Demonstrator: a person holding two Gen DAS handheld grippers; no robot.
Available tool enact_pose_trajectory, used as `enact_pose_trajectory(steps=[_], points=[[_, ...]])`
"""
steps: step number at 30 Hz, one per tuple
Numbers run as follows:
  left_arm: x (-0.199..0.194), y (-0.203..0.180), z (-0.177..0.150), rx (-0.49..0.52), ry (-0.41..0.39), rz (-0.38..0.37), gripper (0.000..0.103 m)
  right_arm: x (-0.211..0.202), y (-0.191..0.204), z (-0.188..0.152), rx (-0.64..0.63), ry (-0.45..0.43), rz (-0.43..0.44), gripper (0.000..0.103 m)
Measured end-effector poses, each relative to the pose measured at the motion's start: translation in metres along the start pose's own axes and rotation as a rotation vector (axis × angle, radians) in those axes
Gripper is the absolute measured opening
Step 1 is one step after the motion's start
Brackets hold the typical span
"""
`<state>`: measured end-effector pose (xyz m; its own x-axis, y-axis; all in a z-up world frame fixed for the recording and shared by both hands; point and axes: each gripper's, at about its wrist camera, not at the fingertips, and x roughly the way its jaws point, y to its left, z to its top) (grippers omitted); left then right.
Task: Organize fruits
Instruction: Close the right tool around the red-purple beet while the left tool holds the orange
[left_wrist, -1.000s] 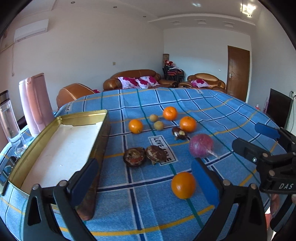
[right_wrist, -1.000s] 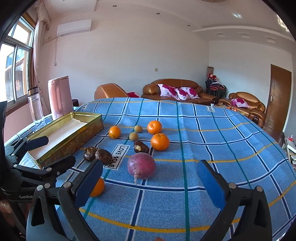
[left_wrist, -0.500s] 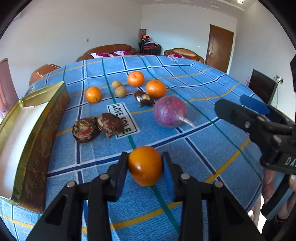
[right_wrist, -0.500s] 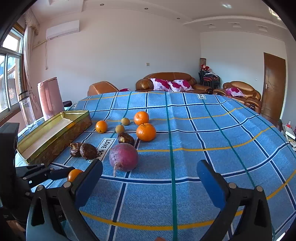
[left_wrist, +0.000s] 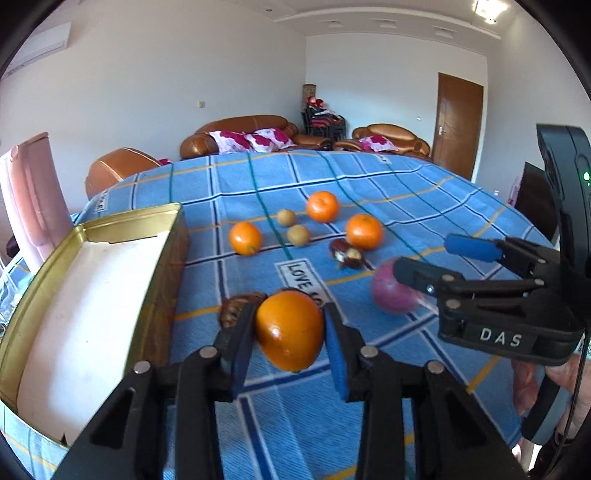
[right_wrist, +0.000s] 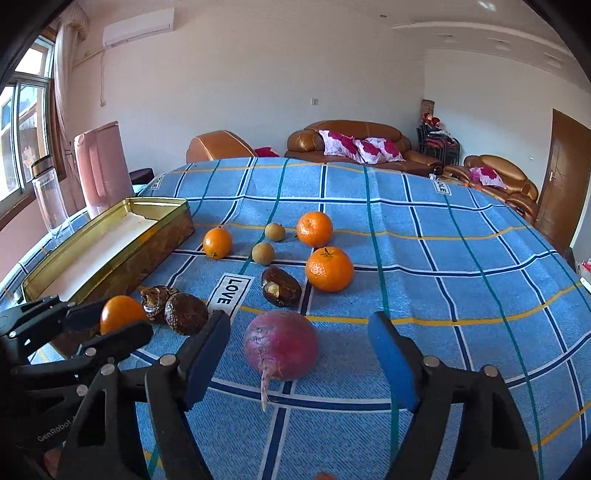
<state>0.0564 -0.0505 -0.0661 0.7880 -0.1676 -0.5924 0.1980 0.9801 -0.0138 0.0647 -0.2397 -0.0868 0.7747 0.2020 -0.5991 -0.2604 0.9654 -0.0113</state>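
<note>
Tabletop cloth (right_wrist: 424, 236): light blue, checked with navy, white, teal and yellow lines; white label, black letters "LOVE" (right_wrist: 229, 290).
Held orange (left_wrist: 290, 329): glossy deep orange.
Three loose oranges (right_wrist: 329, 269): bright orange, green stem spot on the nearest.
Two small round fruits (right_wrist: 263, 253): dull tan-yellow.
Big round fruit (right_wrist: 282, 343): purplish-red, pale pink tail.
Wrinkled fruits (right_wrist: 185, 314): dark brown; one split fruit (right_wrist: 281, 286) shows a yellowish patch.
Tin tray (right_wrist: 122, 258): gold rim, mottled brown wall, white inside.
Fingers (right_wrist: 391, 360) of both tools: blue pads on black frames.
Jug (right_wrist: 103, 168): pale pink.
Sofas (right_wrist: 351, 127): tan leather, white cushions with magenta flowers.
</note>
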Motion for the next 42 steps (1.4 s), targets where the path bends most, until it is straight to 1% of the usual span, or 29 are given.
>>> enact_pose_trajectory(steps=[2, 3, 4, 5, 8, 10, 11, 12, 13, 18, 23, 27, 34, 42], points=[[0.005, 0.008, 0.0, -0.017, 0.011, 0.006, 0.038, 0.009, -0.001, -0.001, 0.015, 0.029, -0.004, 0.076], [0.009, 0.011, 0.001, -0.032, 0.03, -0.011, 0.038, 0.013, -0.001, -0.002, 0.018, 0.043, -0.001, 0.075], [0.012, 0.013, 0.002, -0.043, 0.038, -0.025, 0.038, 0.017, -0.001, -0.002, 0.021, 0.062, 0.008, 0.071], [0.012, 0.013, 0.002, -0.045, 0.039, -0.033, 0.038, 0.018, -0.002, -0.002, 0.034, 0.067, 0.022, 0.07], [0.013, 0.013, 0.0, -0.043, 0.038, -0.035, 0.038, 0.022, -0.002, -0.003, 0.043, 0.089, 0.049, 0.069], [0.015, 0.014, -0.001, -0.054, 0.04, -0.037, 0.038, 0.03, 0.001, -0.005, 0.045, 0.14, 0.078, 0.068], [0.014, 0.014, -0.001, -0.057, 0.037, -0.037, 0.038, 0.035, 0.002, -0.007, 0.051, 0.171, 0.097, 0.059], [0.013, 0.015, -0.002, -0.061, 0.03, -0.039, 0.038, 0.038, 0.002, -0.01, 0.063, 0.189, 0.116, 0.055], [0.01, 0.015, -0.002, -0.066, 0.024, -0.039, 0.038, 0.039, 0.002, -0.011, 0.069, 0.189, 0.12, 0.055], [0.004, 0.016, -0.003, -0.076, -0.008, -0.034, 0.038, 0.032, 0.001, -0.016, 0.083, 0.165, 0.167, 0.054], [0.001, 0.016, -0.003, -0.076, -0.027, -0.031, 0.038, 0.021, 0.007, -0.016, 0.052, 0.102, 0.179, 0.054], [-0.002, 0.015, -0.004, -0.072, -0.046, -0.029, 0.038, 0.014, 0.01, -0.015, 0.035, 0.063, 0.165, 0.054], [-0.008, 0.014, -0.005, -0.066, -0.076, -0.027, 0.038, 0.0, 0.014, -0.015, 0.005, -0.015, 0.178, 0.054], [-0.014, 0.011, -0.006, -0.052, -0.112, -0.019, 0.038, -0.008, 0.019, -0.015, -0.02, -0.058, 0.181, 0.054]])
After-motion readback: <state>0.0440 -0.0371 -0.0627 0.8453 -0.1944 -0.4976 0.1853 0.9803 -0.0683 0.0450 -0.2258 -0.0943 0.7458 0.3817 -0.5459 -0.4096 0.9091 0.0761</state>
